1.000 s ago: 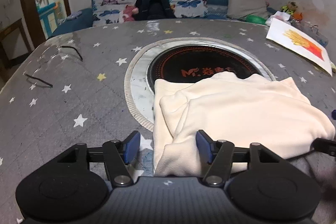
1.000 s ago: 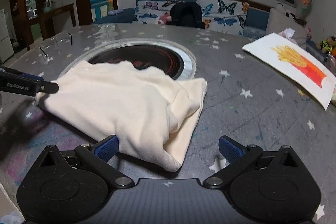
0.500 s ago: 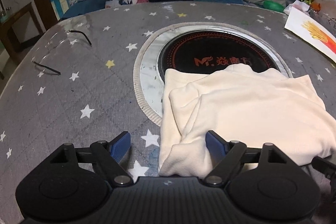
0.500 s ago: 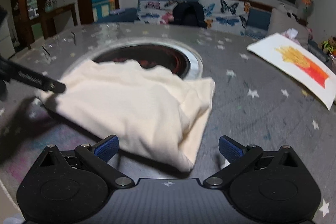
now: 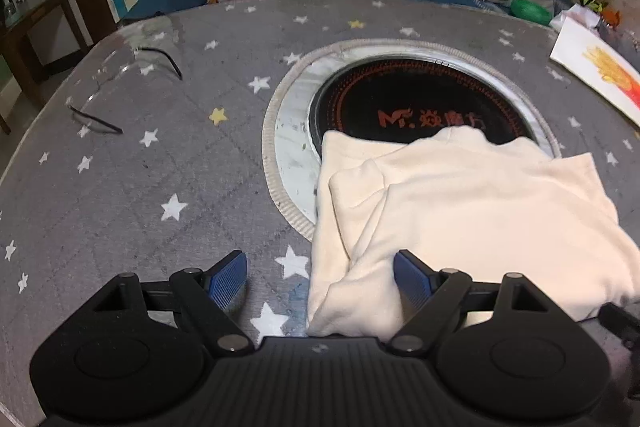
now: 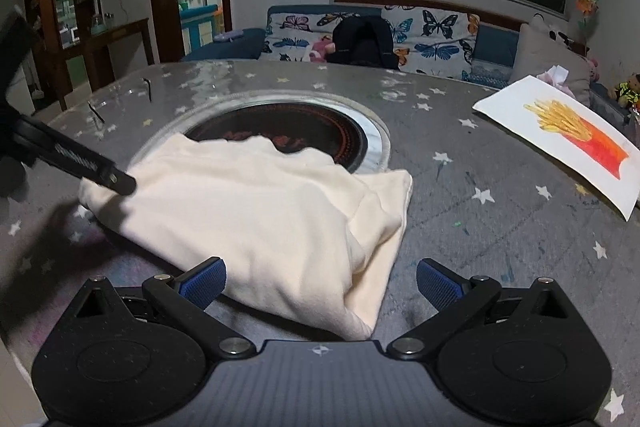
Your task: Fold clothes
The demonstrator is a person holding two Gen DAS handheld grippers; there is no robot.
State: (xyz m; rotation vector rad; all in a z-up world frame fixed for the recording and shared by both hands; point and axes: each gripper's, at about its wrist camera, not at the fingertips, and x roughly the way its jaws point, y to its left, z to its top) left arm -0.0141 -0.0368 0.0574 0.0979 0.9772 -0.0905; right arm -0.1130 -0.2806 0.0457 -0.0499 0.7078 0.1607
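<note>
A cream garment, folded into a thick rectangle, lies on the grey star-patterned table, partly over the round black cooktop. My left gripper is open over the garment's near left corner. The cloth lies against its right blue pad, and its left pad is over bare table. My right gripper is open wide around the garment's near right corner, its pads clear of the cloth. In the right wrist view one black finger of the left gripper hangs over the garment's far left edge.
Clear glasses with black arms lie at the table's left. A sheet with a picture of fries lies at the right edge. Behind the table is a sofa with butterfly cushions and a black bag.
My left gripper's jaws have spread wider and it has tipped further downward over the corner. The garment's near right corner has shifted slightly in the right wrist view. My right gripper stayed put.
</note>
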